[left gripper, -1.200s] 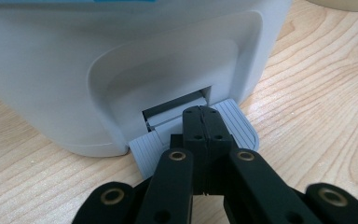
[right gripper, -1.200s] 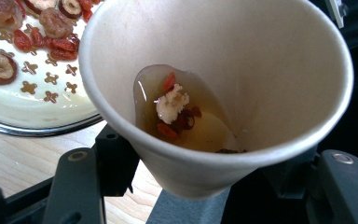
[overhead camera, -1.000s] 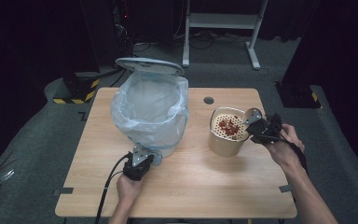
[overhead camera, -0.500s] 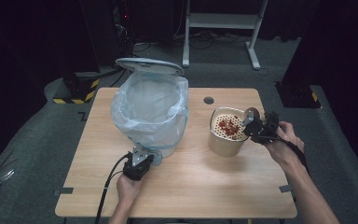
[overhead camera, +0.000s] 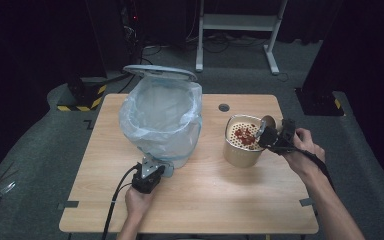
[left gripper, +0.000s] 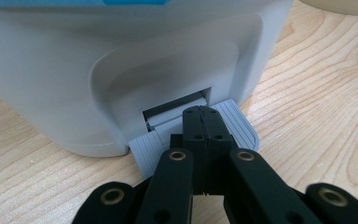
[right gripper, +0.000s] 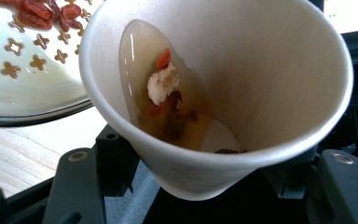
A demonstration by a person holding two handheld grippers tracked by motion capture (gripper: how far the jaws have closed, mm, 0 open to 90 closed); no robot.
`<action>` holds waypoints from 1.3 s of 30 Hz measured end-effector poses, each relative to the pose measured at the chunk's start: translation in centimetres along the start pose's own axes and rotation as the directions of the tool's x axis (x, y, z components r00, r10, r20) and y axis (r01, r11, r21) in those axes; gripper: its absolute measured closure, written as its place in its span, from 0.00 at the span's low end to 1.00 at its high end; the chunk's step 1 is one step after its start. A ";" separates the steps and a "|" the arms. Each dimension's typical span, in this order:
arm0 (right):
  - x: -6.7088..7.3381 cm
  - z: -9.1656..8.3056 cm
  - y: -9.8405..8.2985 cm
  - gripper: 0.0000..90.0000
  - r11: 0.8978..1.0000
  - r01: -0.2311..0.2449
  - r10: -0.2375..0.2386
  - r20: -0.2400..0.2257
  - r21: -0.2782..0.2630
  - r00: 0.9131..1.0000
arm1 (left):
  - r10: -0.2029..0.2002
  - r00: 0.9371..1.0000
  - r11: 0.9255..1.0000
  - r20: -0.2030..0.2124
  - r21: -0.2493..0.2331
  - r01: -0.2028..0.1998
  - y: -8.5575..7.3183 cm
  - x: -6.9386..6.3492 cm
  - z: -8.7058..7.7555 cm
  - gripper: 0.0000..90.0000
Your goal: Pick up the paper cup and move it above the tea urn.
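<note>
Wooden table [overhead camera: 205, 200]: right tongs [right gripper: 205, 186] clamp tilted paper cup [right gripper: 223, 93] over strainer pot [overhead camera: 241, 145].

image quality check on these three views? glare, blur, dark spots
High view: surroundings nearly black, table evenly lit, soft sheen on the bin liner. Left gripper view: bin's pedal and wood grain sharp, left tool dark but readable. Right gripper view: paper cup close and slightly soft, glare streak on its liquid, blown-out white patch top right.

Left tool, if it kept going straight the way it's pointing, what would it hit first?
The left tool, jaws shut, already rests on the grey foot pedal. Straight ahead is the slot above the pedal, then the white pedal bin's front wall, apparently very close.
</note>
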State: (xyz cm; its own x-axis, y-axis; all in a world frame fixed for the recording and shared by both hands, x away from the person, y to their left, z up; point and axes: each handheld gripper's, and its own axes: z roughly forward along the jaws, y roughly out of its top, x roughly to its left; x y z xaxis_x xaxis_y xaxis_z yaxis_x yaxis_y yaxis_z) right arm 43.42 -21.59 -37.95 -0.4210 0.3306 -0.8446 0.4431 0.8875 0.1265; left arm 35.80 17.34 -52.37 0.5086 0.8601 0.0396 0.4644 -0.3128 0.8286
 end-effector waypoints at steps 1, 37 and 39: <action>0.1 0.0 0.0 0.41 1.000 0.000 0.000 0.001 0.005 1.000 | -0.005 1.000 1.000 0.001 -0.004 0.005 0.0 0.0 0.0 1.00; 2.3 0.9 1.0 0.43 0.905 0.381 -0.422 0.285 0.188 0.861 | 0.002 1.000 1.000 -0.004 -0.003 -0.002 0.0 -0.1 0.0 1.00; 2.7 1.0 1.1 0.43 0.881 0.420 -0.470 0.305 0.217 0.828 | 0.001 1.000 1.000 -0.004 -0.003 -0.001 0.0 -0.1 0.0 1.00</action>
State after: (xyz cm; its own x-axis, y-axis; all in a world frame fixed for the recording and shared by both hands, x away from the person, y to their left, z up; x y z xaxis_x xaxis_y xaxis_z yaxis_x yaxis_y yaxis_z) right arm 43.54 -20.05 -40.56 -0.3153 -0.2411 -0.9178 0.3851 0.8515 -0.3559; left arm 35.76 17.26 -52.37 0.5059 0.8615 0.0430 0.4616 -0.3125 0.8302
